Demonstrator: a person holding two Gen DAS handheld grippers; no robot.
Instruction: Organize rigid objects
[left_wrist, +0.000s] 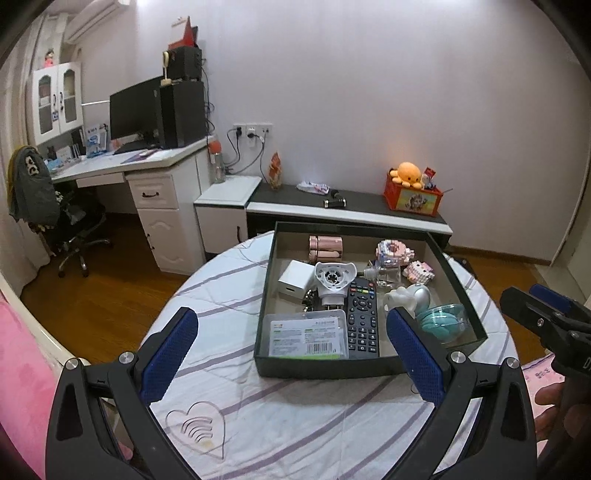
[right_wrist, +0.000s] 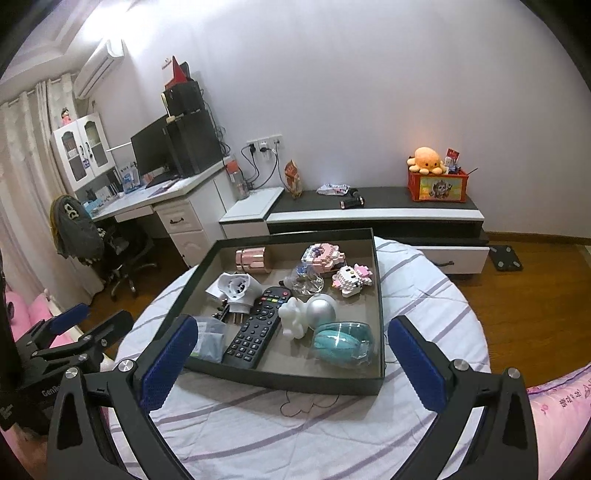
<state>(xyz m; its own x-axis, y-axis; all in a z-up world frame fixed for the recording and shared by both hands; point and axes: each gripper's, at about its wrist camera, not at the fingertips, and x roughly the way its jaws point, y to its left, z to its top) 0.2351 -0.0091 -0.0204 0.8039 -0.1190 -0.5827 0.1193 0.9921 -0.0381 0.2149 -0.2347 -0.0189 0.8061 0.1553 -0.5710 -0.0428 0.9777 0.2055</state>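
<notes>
Left wrist view: the black tray (left_wrist: 373, 365) sits on a round table under a striped cloth (left_wrist: 295, 424), holding all the small items. Inside it, the remote control (left_wrist: 362, 319) lies in the middle, its long axis running from the near wall toward the far wall, coloured buttons at the far end. Just left of the remote is a clear packet (left_wrist: 308, 334) with a green-and-white label and barcode; the print is too small to read. The left gripper (left_wrist: 291, 343) hovers before the tray, jaws spread wide, empty. The right gripper (right_wrist: 291, 347) likewise gapes, holding nothing. Lettering "GenR", cut off, shows on the left gripper's body in the right wrist view.
</notes>
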